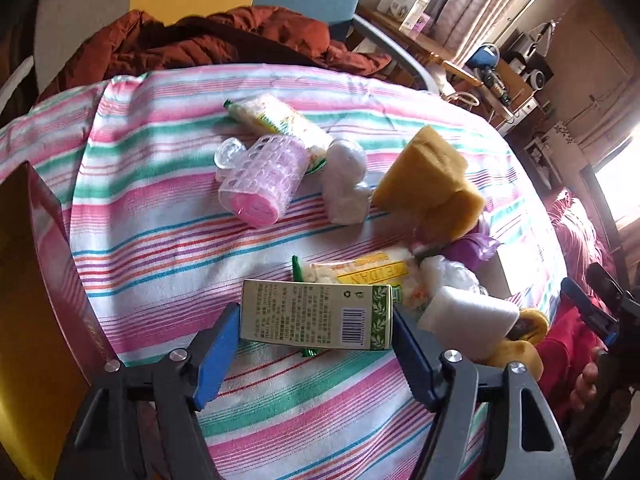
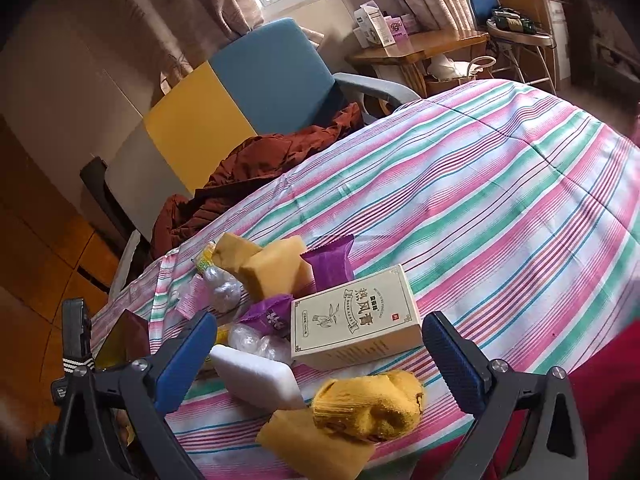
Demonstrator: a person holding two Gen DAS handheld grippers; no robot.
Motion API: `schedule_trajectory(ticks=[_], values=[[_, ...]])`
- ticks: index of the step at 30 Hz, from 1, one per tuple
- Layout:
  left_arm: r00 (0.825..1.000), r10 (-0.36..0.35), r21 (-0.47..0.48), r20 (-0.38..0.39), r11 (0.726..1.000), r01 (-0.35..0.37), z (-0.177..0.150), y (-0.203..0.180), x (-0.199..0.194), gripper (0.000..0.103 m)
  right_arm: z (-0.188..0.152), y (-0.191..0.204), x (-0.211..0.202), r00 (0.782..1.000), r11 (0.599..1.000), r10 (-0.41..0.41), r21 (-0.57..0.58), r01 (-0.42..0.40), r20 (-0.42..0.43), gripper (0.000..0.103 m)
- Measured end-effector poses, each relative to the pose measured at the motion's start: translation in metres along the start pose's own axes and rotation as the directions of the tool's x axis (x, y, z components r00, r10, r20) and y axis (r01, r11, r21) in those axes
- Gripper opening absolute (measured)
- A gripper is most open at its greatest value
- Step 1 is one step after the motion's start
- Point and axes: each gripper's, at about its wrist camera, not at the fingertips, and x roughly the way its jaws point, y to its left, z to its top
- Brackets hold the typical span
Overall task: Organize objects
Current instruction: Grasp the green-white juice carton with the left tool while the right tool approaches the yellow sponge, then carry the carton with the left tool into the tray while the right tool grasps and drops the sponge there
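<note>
In the left wrist view a cream box [image 1: 304, 316] with a barcode and a green leaf band lies across a yellow-green snack packet [image 1: 360, 274] on the striped bedspread [image 1: 168, 240]. My left gripper [image 1: 316, 311] straddles this box, and its blue pads [image 1: 218, 354] meet both short ends with no gap showing. My right gripper [image 2: 319, 322] is open and holds nothing. It hovers over a yellow sock [image 2: 368, 404], a white foam block [image 2: 256, 376] and a second cream box [image 2: 354, 320] printed with black characters. The right gripper [image 1: 592, 300] also appears at the right edge of the left wrist view.
Further back lie a pink hair roller [image 1: 260, 180], a white wad [image 1: 346, 184], a yellow sponge [image 1: 424, 176], purple packets [image 2: 330, 264] and another snack packet [image 1: 276, 118]. A maroon box [image 1: 36, 280] stands at the left. An armchair [image 2: 272, 72] with a rust jacket [image 2: 240, 176] borders the bed.
</note>
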Motion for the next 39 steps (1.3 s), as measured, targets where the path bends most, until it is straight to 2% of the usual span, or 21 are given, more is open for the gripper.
schedule_trajectory(ticks=[6,11,16,19,22,23,24,25,26,33,35,39], values=[[0.997,-0.008,0.002,0.083,1.000,0.008,-0.014,-0.012,-0.034,0.074,-0.002,0.002,-0.001,1.000,1.000,-0.004,-0.013,0.004,-0.007,0.103],[0.991,-0.011,0.024,0.134,1.000,0.008,-0.037,-0.013,-0.067,0.074,-0.008,0.013,-0.006,0.994,0.996,0.058,-0.057,-0.064,-0.097,0.103],[0.987,-0.031,-0.006,0.155,0.999,0.032,-0.062,-0.005,-0.088,0.074,-0.018,0.027,-0.014,0.987,0.985,0.025,-0.162,-0.051,-0.161,0.103],[0.985,-0.039,-0.027,0.168,0.999,0.044,-0.076,0.000,-0.100,0.074,-0.036,0.043,-0.004,0.965,0.960,-0.045,-0.277,-0.029,-0.257,0.100],[0.983,-0.039,-0.056,0.180,0.997,0.050,-0.089,0.008,-0.109,0.075,-0.055,0.048,0.018,0.929,0.932,-0.159,-0.361,0.029,-0.335,0.088],[0.982,-0.039,-0.067,0.184,0.996,0.052,-0.093,0.011,-0.112,0.075,-0.061,0.047,0.026,0.913,0.925,-0.194,-0.376,0.049,-0.358,0.072],[0.981,-0.039,-0.076,0.188,0.996,0.054,-0.096,0.014,-0.115,0.075,-0.066,0.047,0.034,0.896,0.918,-0.229,-0.390,0.068,-0.382,0.050],[0.980,-0.039,-0.087,0.195,0.995,0.056,-0.101,0.018,-0.120,0.075,-0.070,0.044,0.040,0.878,0.909,-0.265,-0.408,0.090,-0.397,0.045],[0.979,-0.039,-0.095,0.201,0.994,0.059,-0.103,0.021,-0.124,0.075,-0.072,0.045,0.041,0.873,0.896,-0.296,-0.430,0.113,-0.387,0.045],[0.967,-0.016,-0.166,0.252,0.984,0.060,-0.124,0.045,-0.147,0.075,-0.082,0.057,0.025,0.883,0.885,-0.268,-0.460,0.068,-0.385,0.043],[0.963,-0.001,-0.190,0.271,0.980,0.054,-0.130,0.055,-0.155,0.075,-0.081,0.067,0.013,0.900,0.895,-0.204,-0.447,0.011,-0.386,0.043],[0.952,0.052,-0.241,0.303,0.970,0.023,-0.143,0.077,-0.171,0.075,-0.077,0.105,-0.007,0.925,0.880,-0.084,-0.463,-0.105,-0.370,0.043]])
